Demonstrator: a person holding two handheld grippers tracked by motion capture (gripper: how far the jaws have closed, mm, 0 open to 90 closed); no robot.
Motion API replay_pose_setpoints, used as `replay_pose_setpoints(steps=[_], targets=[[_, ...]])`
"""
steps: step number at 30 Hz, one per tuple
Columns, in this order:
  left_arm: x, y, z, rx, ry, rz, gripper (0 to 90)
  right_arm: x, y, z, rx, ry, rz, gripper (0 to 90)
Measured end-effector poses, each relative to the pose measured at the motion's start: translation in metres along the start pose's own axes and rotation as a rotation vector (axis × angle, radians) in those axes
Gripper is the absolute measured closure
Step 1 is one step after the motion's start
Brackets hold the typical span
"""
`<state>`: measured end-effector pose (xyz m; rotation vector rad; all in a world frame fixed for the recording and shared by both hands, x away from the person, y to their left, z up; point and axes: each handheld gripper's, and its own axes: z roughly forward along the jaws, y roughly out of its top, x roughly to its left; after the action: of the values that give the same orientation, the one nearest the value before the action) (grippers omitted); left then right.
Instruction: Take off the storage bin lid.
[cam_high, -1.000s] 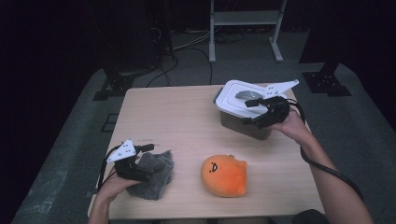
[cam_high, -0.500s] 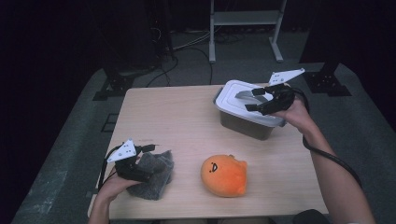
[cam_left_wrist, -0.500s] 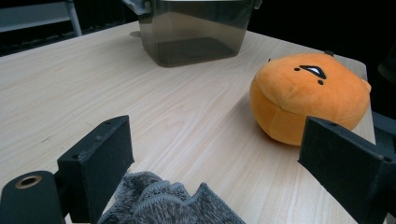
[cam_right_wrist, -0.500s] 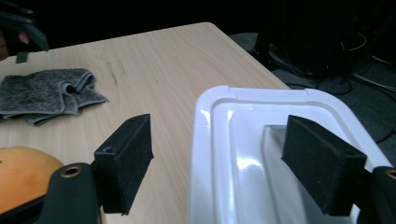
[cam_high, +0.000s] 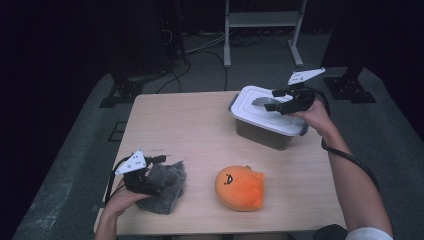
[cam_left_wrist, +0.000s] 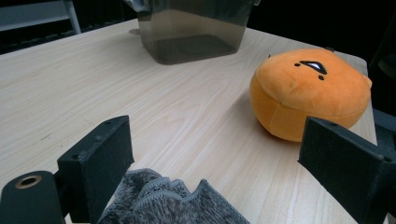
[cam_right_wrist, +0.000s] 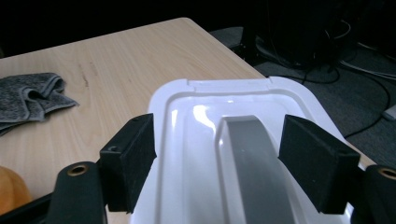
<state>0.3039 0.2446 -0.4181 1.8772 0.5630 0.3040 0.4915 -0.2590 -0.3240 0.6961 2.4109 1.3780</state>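
the right gripper (cam_right_wrist: 218, 161) hung over the lid (cam_right_wrist: 196, 112) of the box (cam_high: 265, 119) near the surface's (cam_high: 190, 125) far right corner, its jaws apart on either side of the grey handle (cam_right_wrist: 250, 158) and just narrowing, with the handle between them but neither pad touching it. the likeliest trouble was a poor hold: the handle looked smooth and rounded, so pads closing too high on it could have slid off. if the lid was latched to the box, a lift could have dragged the whole box up or tipped it toward the right edge, which lay close by. the left gripper (cam_left_wrist: 224, 172) stood open above the grey cloth (cam_high: 162, 186) at the near left corner, gripping nothing, so it gave the box no steadying. the orange plush (cam_high: 241, 187) sat near the near edge, well apart from the box.
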Motion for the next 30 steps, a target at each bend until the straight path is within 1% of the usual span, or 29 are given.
replay_pose_setpoints(steps=[5, 10, 13, 14, 15, 17, 20, 23, 26, 30], targets=[[0.000, -0.001, 0.001, 0.005, -0.002, -0.002, 8.8, -0.010, -0.004, 0.003, 0.010, -0.024, 0.020, 28.3], [0.000, -0.001, 0.000, 0.003, -0.002, 0.002, 8.8, -0.016, -0.010, 0.008, 0.031, -0.041, 0.035, 31.8], [0.000, -0.002, 0.000, 0.010, 0.000, 0.003, 8.8, -0.018, -0.012, 0.012, 0.046, -0.048, 0.038, 39.3], [0.000, -0.002, 0.000, 0.013, 0.000, 0.003, 8.8, -0.019, -0.014, 0.013, 0.054, -0.039, 0.035, 43.9], [0.000, -0.002, 0.001, 0.015, 0.000, 0.003, 8.8, -0.019, -0.014, 0.014, 0.058, -0.040, 0.033, 45.6], [-0.001, -0.002, 0.001, 0.015, -0.002, 0.004, 8.8, -0.018, -0.016, 0.015, 0.061, -0.030, 0.022, 54.3], [-0.001, -0.003, 0.001, 0.026, 0.001, 0.008, 8.8, -0.017, -0.017, 0.018, 0.066, -0.035, 0.002, 60.4], [0.000, -0.003, 0.001, 0.030, 0.005, 0.006, 8.8, -0.017, -0.017, 0.018, 0.065, -0.029, -0.013, 62.7], [0.000, -0.003, 0.001, 0.028, 0.006, 0.005, 8.8, -0.015, -0.016, 0.017, 0.074, -0.010, -0.021, 65.0], [-0.001, -0.003, 0.001, 0.035, 0.004, 0.007, 8.8, -0.012, -0.016, 0.017, 0.075, 0.000, -0.033, 65.8]])
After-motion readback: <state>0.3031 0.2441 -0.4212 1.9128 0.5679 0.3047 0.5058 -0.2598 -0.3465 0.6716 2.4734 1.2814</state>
